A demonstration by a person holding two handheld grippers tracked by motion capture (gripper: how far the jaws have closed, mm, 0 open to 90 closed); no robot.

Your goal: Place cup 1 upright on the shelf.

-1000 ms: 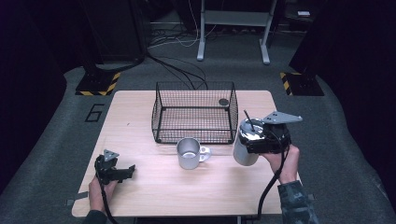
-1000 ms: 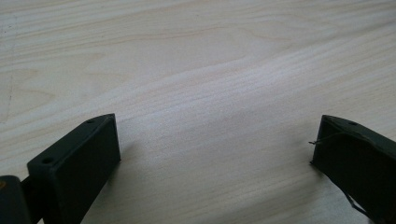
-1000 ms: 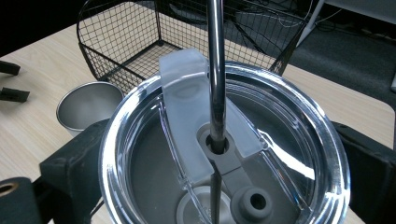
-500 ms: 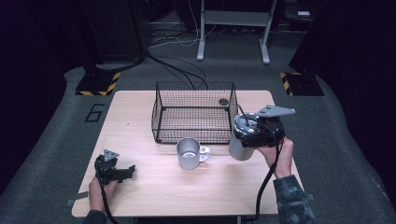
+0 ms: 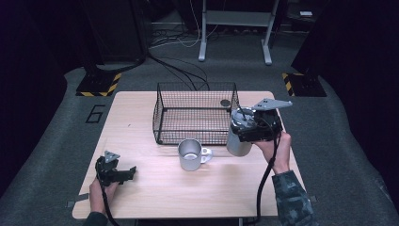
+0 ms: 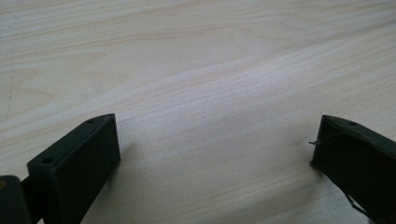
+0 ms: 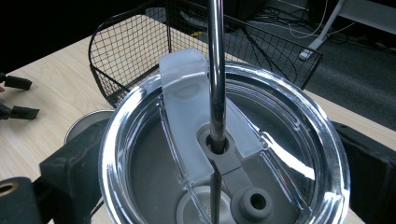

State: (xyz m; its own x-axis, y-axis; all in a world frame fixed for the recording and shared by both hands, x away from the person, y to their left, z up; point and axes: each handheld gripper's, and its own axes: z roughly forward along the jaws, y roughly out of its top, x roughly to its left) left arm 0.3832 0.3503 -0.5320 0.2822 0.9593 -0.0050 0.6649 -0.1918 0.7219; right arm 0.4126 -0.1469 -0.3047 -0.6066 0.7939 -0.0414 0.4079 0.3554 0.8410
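got the tumbler [image 5: 238,141] clamped in my right gripper [image 5: 256,126], jaws on either side just under the clear lid [image 7: 224,154], so the body hangs below and stays upright. that matters because the metal straw [image 7: 215,70] pokes straight up through the lid hole and i'd guess it slides out if i tip it. i'm holding it just off the right front corner of the wire basket [image 5: 195,113], lifted rather than standing on the table [image 5: 141,108] as far as i can tell, which looks like a setup for going over the rim and in.

the steel mug [image 5: 190,154] sits on the table just in front of the basket, left of the tumbler.

my left gripper [image 5: 113,170] is parked near the front left of the table, jaws wide apart with nothing but bare wood between them, out of the way.
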